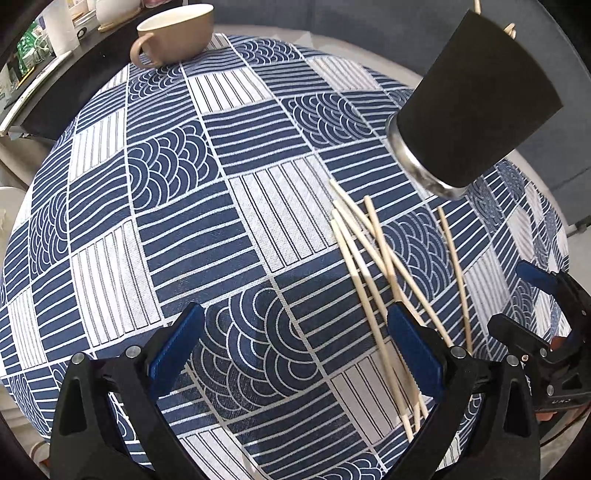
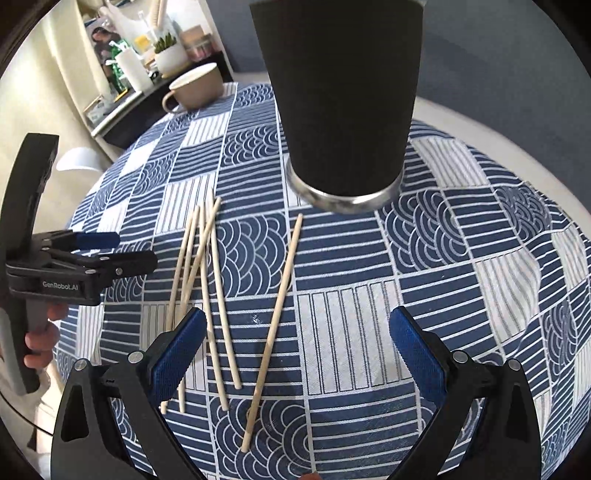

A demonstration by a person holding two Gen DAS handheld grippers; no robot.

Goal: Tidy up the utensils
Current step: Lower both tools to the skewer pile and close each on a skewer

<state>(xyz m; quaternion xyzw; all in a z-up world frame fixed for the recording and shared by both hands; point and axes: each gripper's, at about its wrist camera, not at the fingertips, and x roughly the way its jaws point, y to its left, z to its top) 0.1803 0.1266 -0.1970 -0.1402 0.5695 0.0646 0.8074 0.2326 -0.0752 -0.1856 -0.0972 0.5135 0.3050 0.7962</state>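
Observation:
Several pale wooden chopsticks (image 1: 373,258) lie loose and crossed on the blue-and-white patterned tablecloth (image 1: 236,221). A black tumbler (image 1: 476,99) with a metal base stands just behind them, and chopstick tips (image 1: 511,29) poke out of its top. My left gripper (image 1: 295,350) hovers open; its right finger overlaps the pile. In the right wrist view the pile (image 2: 207,277) lies left of one separate chopstick (image 2: 277,325), which runs between the open fingers of my right gripper (image 2: 297,350). The tumbler (image 2: 343,99) stands straight ahead.
A beige mug (image 1: 177,29) sits at the far edge of the table, also the mug (image 2: 195,88) in the right view. Behind it a shelf (image 2: 147,55) holds bottles, a potted plant and boxes. A hand (image 2: 40,343) holds the left gripper (image 2: 136,249); the right gripper (image 1: 517,299) shows at the edge.

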